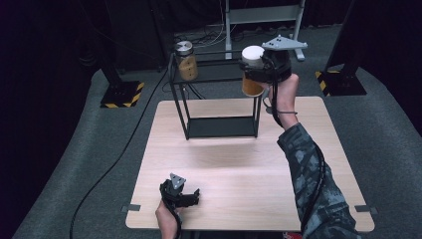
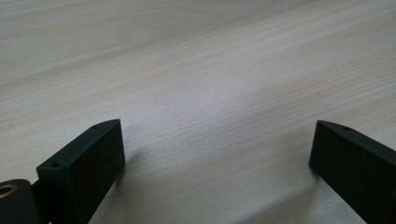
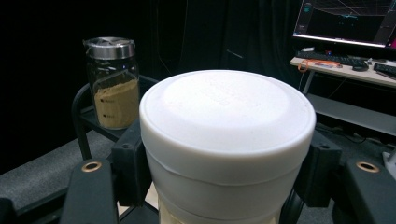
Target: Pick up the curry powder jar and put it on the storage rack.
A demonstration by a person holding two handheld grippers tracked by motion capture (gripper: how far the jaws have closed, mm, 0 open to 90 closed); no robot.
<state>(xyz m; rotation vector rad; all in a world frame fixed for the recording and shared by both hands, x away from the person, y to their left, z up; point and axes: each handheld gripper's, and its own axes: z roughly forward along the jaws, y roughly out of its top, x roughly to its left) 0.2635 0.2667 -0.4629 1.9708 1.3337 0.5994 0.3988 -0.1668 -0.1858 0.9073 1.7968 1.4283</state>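
White-lidded jar (image 3: 227,140) | clamped between right tongs (image 3: 224,172) | left tongs (image 2: 217,163) wide open, holding nothing

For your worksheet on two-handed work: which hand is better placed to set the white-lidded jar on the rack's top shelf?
Right. The right gripper already clamps the white-lidded jar beside the rack; the left gripper sits open, low over the table.
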